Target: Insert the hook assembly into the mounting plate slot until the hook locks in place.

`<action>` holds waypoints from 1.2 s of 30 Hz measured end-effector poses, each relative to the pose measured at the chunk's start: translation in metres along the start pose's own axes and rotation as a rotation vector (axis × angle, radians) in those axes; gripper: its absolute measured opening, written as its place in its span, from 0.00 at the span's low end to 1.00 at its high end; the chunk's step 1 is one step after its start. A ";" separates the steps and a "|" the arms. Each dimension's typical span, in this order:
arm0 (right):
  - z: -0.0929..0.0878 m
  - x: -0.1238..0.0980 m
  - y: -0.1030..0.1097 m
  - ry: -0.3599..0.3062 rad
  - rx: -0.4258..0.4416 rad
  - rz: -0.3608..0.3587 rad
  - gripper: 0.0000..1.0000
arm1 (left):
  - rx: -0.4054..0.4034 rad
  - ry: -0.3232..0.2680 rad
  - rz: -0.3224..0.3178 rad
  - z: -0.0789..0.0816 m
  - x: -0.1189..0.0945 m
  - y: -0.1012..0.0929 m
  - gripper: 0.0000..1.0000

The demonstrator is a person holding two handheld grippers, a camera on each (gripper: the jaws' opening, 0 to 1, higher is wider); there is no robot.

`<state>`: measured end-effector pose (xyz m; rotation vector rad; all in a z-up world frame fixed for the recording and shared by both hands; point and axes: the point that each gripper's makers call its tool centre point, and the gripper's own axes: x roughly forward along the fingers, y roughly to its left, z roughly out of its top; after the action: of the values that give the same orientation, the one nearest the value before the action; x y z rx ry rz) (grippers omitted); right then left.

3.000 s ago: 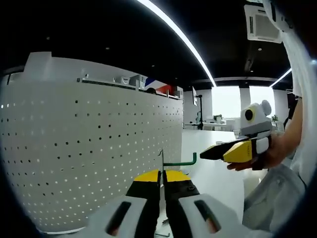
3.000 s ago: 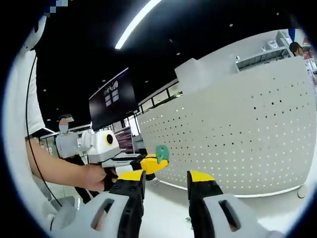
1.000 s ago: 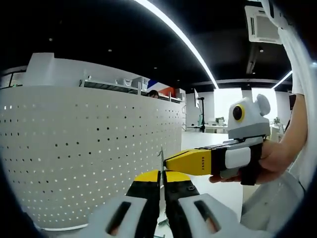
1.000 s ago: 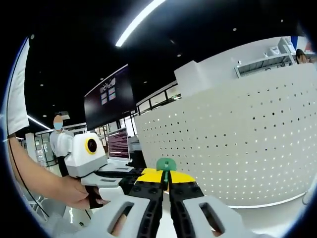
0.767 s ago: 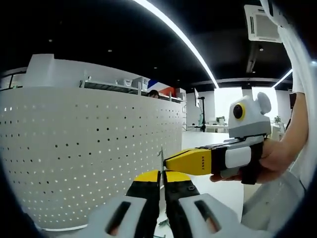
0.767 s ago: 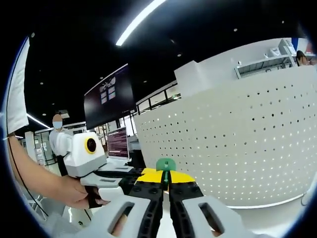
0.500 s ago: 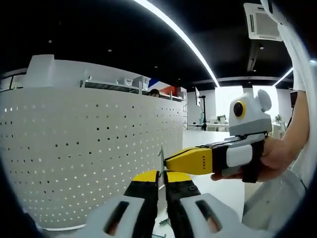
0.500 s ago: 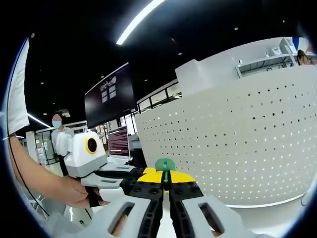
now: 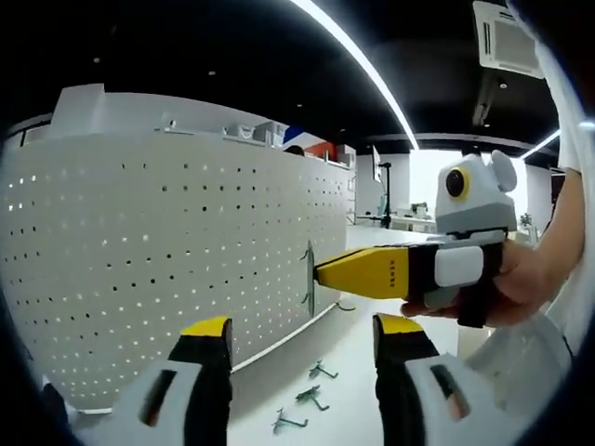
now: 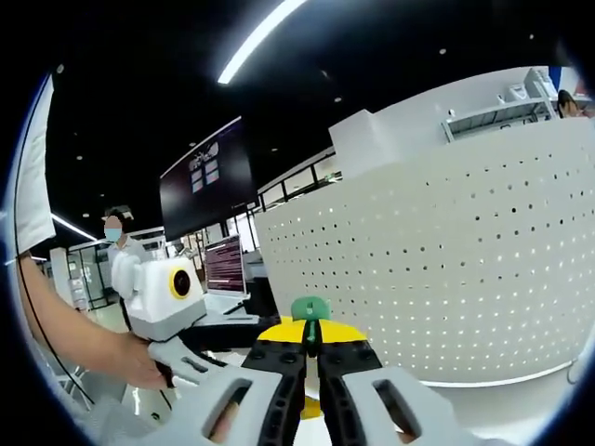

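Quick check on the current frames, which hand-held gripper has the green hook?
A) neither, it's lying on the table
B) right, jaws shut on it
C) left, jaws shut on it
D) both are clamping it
B: in the right gripper view the right hand-held gripper is shut on the green hook, while the left hand-held gripper stands open.

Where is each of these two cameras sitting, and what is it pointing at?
Left gripper view: rides the open left gripper, facing the white pegboard and loose hooks on the table; the right gripper and the person's hand enter from the right.
Right gripper view: rides the shut right gripper, which pinches a green hook; the hand holding the left gripper shows at left.
Both share the pegboard.
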<state>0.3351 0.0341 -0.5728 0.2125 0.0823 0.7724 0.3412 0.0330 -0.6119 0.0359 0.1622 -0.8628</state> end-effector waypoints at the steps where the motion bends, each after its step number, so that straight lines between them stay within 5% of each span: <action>1: 0.000 0.000 0.000 0.000 0.001 0.000 0.00 | 0.003 0.001 0.005 -0.001 0.000 0.001 0.80; 4: 0.000 0.000 0.000 0.000 0.001 0.000 0.00 | 0.011 0.016 0.028 -0.006 0.003 0.003 1.00; 16: 0.005 -0.002 -0.009 0.003 -0.022 -0.041 0.01 | 0.005 0.025 0.044 -0.016 -0.007 0.004 0.96; 36: 0.030 0.005 -0.031 0.039 -0.149 -0.131 0.01 | -0.066 0.129 0.083 -0.066 -0.035 0.005 0.91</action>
<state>0.3648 0.0111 -0.5503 0.0494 0.0744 0.6494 0.3139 0.0690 -0.6713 0.0364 0.3081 -0.7719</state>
